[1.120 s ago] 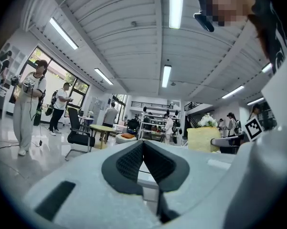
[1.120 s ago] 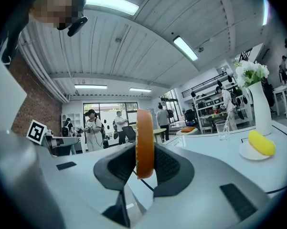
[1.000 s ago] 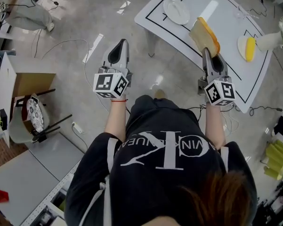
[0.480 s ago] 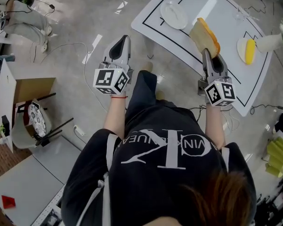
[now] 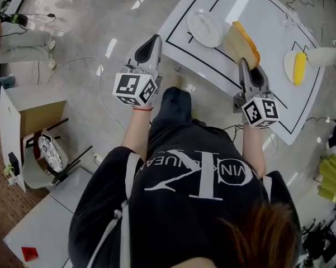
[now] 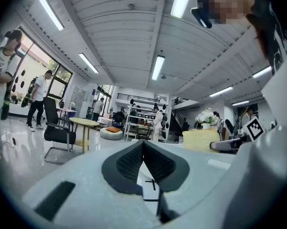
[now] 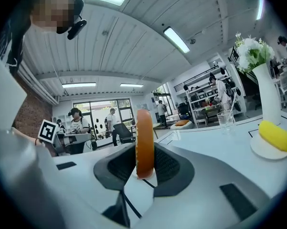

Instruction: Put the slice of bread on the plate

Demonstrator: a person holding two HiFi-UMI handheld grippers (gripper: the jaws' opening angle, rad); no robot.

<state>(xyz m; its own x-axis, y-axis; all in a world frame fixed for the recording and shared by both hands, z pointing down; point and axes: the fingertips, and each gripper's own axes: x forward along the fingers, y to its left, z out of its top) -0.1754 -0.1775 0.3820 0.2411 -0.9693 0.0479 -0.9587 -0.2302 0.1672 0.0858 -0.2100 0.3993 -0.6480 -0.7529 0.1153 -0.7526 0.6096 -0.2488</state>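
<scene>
Jaws of the right gripper (image 7: pixel 144 150) pinch the slice of bread (image 7: pixel 144 128) by its lower edge, and the slice stands on edge between the pads. Jaws of the left gripper (image 6: pixel 143 146) meet at the tips with nothing between them. In the head view the slice hangs over the white table (image 5: pixel 257 4), at upper centre-right and just right of the empty plate (image 5: pixel 206 28). Judged step: carrying the slice to the plate. Advisable: bring it over the plate's middle, lower and tilt it flat, and release only once it rests, since a soft slice may sag.
</scene>
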